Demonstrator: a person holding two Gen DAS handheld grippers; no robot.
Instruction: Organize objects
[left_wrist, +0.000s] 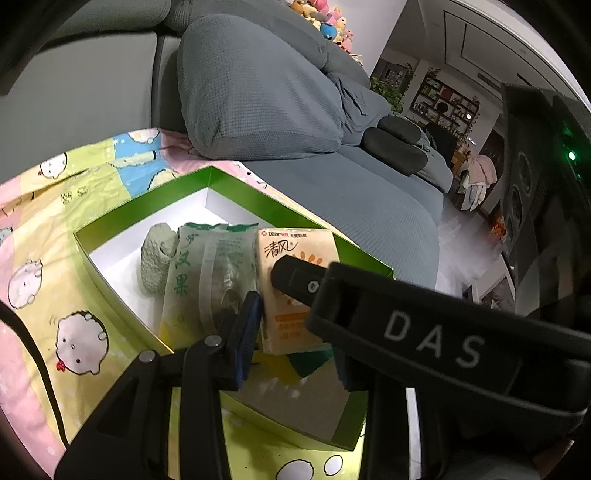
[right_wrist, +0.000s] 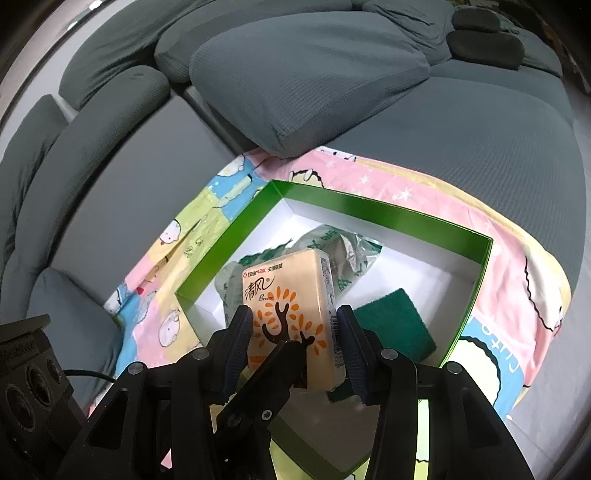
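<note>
A green box with a white inside (left_wrist: 110, 229) (right_wrist: 369, 206) lies on a cartoon-print blanket. It holds a grey-green lump (left_wrist: 155, 258), a clear green-printed bag (left_wrist: 207, 273) (right_wrist: 340, 243) and a dark green scouring pad (right_wrist: 395, 325). My right gripper (right_wrist: 295, 347) is shut on a cream tissue pack (right_wrist: 291, 314) with an orange tree print, held over the box. That pack (left_wrist: 295, 291) also shows in the left wrist view, with the right gripper's body marked DAS (left_wrist: 424, 332) across it. My left gripper (left_wrist: 295, 343) is open around the pack's lower end, its blue pads (left_wrist: 249, 332) apart from it.
The blanket (left_wrist: 55, 258) (right_wrist: 517, 258) covers a grey sofa seat (right_wrist: 443, 110). A large grey cushion (left_wrist: 255, 96) (right_wrist: 306, 70) lies just behind the box. A black cable (left_wrist: 37, 354) runs over the blanket at the left. A room with shelves shows far right (left_wrist: 443, 103).
</note>
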